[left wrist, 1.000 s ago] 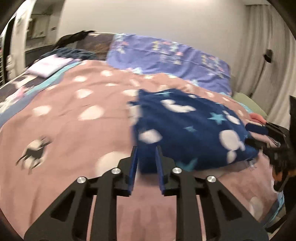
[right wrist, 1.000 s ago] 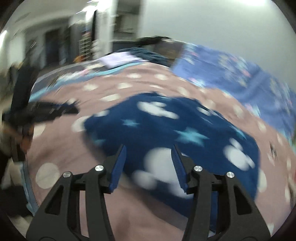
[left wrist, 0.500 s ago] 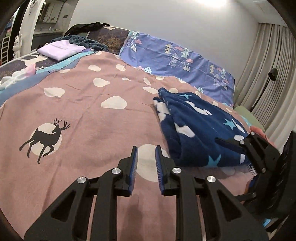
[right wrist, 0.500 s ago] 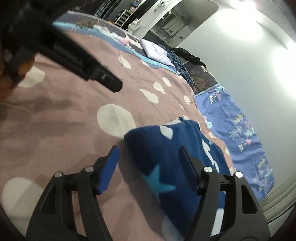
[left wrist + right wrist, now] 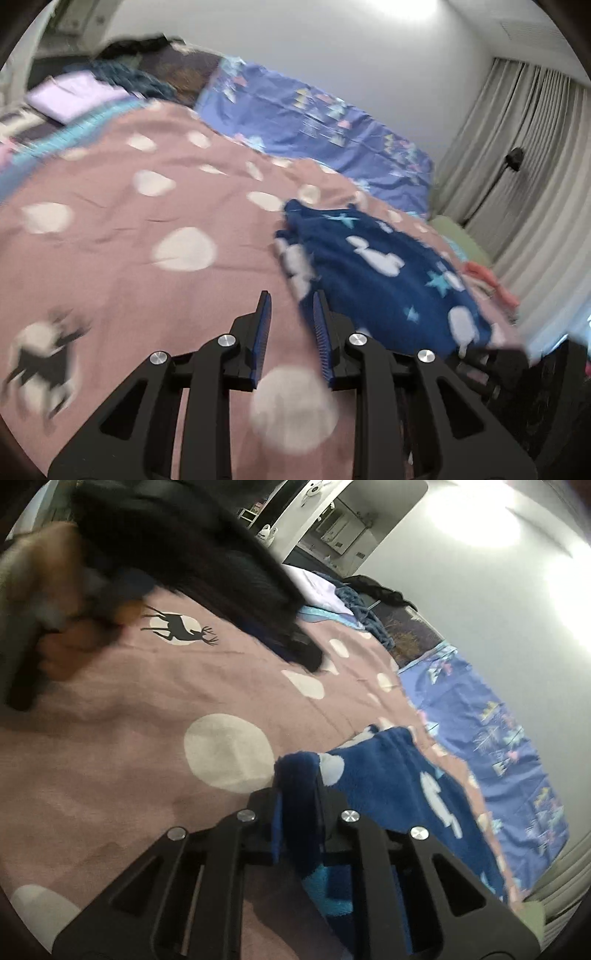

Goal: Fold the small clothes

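Bunching between right gripper (image 5: 297, 786): garment (image 5: 388, 775)

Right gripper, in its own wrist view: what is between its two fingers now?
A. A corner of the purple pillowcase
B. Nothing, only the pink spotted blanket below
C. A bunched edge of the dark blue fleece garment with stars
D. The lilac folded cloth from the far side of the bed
C: the right gripper has just been closing and is now clamped on a bunched edge of the dark blue fleece garment, which fills the gap between its fingers.
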{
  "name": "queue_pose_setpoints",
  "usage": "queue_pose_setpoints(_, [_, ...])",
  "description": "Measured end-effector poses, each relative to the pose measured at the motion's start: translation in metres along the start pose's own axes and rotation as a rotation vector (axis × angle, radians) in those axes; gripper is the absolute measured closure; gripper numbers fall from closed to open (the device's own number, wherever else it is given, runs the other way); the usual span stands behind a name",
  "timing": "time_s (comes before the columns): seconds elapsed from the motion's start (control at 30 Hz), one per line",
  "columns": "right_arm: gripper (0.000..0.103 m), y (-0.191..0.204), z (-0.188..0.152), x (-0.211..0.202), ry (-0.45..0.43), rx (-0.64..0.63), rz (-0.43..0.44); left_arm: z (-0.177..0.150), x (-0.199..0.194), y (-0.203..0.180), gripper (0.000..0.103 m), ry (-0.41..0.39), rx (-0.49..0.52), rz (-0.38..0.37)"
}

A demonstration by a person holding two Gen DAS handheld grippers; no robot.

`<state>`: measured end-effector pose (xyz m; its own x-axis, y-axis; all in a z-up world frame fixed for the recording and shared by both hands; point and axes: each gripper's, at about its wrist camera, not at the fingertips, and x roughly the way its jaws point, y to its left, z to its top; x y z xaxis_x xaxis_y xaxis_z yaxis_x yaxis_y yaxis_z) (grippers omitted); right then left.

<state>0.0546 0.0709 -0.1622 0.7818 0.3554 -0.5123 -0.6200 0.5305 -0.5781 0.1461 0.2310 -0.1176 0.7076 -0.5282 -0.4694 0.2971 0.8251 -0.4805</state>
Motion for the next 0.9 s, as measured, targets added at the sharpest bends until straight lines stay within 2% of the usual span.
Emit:
queue_pose_setpoints(0.1, [0.09,-0.002,0.004,-0.001,-0.004,0.02,0.002,0.015,0.037,0.002,0.062,0.05,-0.039,-0.105])
queue_pose_setpoints(0.17, [0.089,-0.001,0.001,0.002,0.007,0.02,0.018,0.027,0.069,0.0,0.058,0.099,-0.037,-0.156])
queue_pose_setpoints(0.27, [0.089,0.004,0.0,0.006,0.016,0.003,0.012,0.043,0.117,-0.01,0.057,0.168,0.019,-0.096])
queue_pose_setpoints(0.33, [0.089,0.004,0.0,0.008,0.017,0.0,0.006,0.054,0.15,-0.008,0.051,0.206,0.028,-0.045])
queue_pose_setpoints(0.4, [0.089,0.002,0.0,0.01,0.019,0.006,0.007,0.066,0.17,-0.005,0.051,0.22,0.003,-0.051])
queue_pose_setpoints(0.43, [0.089,0.002,0.001,0.011,0.02,0.007,0.006,0.074,0.18,-0.002,0.052,0.225,-0.032,-0.054])
queue_pose_setpoints(0.47, [0.089,0.002,0.001,0.011,0.021,0.005,0.005,0.079,0.186,0.001,0.082,0.223,-0.07,-0.072])
queue_pose_setpoints(0.5, [0.089,0.003,0.001,0.011,0.02,0.004,0.003,0.085,0.188,0.002,0.097,0.213,-0.097,-0.099])
queue_pose_setpoints(0.6, [0.089,-0.004,0.004,0.001,-0.006,0.04,-0.007,0.102,0.158,-0.004,0.097,0.071,-0.101,-0.158])
queue_pose_setpoints(0.63, [0.089,-0.01,0.005,-0.002,-0.016,0.078,0.017,0.104,0.141,-0.008,0.097,0.009,-0.054,-0.15])
queue_pose_setpoints(0.67, [0.089,-0.014,0.005,-0.001,-0.011,0.107,0.045,0.102,0.134,-0.009,0.096,-0.009,-0.014,-0.108])
queue_pose_setpoints(0.7, [0.089,-0.015,0.004,0.003,0.004,0.118,0.07,0.099,0.136,-0.007,0.096,0.004,0.006,-0.07])
queue_pose_setpoints(0.8, [0.088,-0.002,-0.003,0.026,0.074,0.09,0.102,0.072,0.173,0.016,0.092,0.177,0.012,0.065])
queue_pose_setpoints(0.83, [0.088,0.001,-0.002,0.027,0.078,0.073,0.091,0.066,0.179,0.026,0.086,0.214,-0.035,0.051])
queue_pose_setpoints(0.87, [0.087,0.003,-0.001,0.025,0.072,0.059,0.075,0.068,0.172,0.032,0.076,0.188,-0.082,0.023])
queue_pose_setpoints(0.9, [0.087,0.003,-0.001,0.023,0.062,0.053,0.065,0.072,0.157,0.037,0.069,0.125,-0.124,0.024])
